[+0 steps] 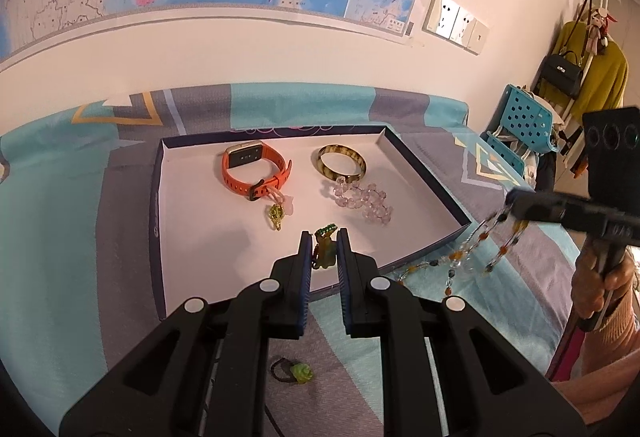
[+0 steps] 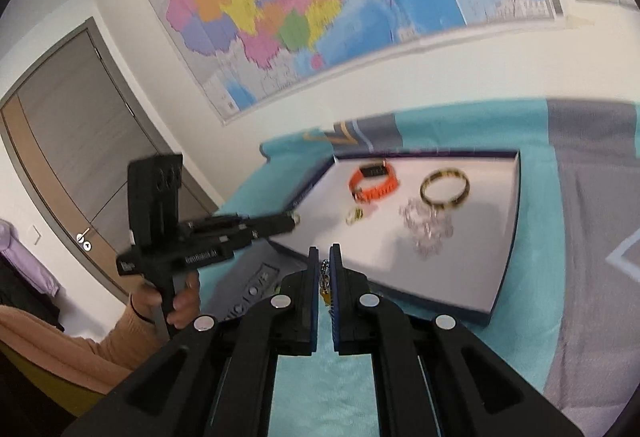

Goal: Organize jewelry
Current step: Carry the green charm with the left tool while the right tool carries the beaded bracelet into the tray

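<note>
A shallow white box with dark blue walls lies on the bed; it also shows in the right wrist view. In it lie an orange watch, a mottled bangle, a clear bead bracelet and a small green charm. My left gripper is shut on a green and amber pendant over the box's front part. My right gripper is shut on a multicoloured bead necklace, which hangs down to the bedspread right of the box.
A green flower ring lies on the teal and grey bedspread below my left gripper. A wall with a map rises behind the bed. A blue perforated rack and hung clothes stand at the right. A door is at the left.
</note>
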Tool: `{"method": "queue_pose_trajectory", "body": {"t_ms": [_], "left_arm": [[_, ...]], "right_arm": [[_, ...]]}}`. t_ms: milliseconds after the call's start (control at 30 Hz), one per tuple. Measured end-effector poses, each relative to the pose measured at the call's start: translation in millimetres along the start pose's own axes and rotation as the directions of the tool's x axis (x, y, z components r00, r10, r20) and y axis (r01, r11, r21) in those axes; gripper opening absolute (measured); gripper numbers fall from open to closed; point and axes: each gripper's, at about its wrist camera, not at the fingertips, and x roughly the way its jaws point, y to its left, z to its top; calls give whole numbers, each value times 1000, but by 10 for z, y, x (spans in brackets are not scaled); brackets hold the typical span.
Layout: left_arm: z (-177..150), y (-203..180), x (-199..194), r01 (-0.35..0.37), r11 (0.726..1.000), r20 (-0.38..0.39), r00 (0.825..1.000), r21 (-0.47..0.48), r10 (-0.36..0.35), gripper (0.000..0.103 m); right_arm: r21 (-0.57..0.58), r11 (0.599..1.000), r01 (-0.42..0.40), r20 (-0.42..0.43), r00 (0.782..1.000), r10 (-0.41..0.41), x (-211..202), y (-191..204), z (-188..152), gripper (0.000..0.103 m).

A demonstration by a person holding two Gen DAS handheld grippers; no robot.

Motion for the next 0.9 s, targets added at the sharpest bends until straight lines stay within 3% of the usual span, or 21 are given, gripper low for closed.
{"method": "queue_pose_trajectory", "body": {"t_ms": [200, 433, 900], "left_arm": [[44, -8, -46, -3, 1000, 13, 1000, 7, 3, 13], [92, -17, -74, -7, 1000, 28, 1000, 16, 7, 13], [151, 37, 17, -34, 999, 20, 999, 17, 34, 13]], "right_arm": [[-40, 999, -12, 79, 997, 15, -171, 109, 245, 4], [-78, 996, 33, 127, 992, -23, -248, 132, 451, 3], [-53, 997, 59, 97, 994, -53, 51, -11, 518, 4]]}}
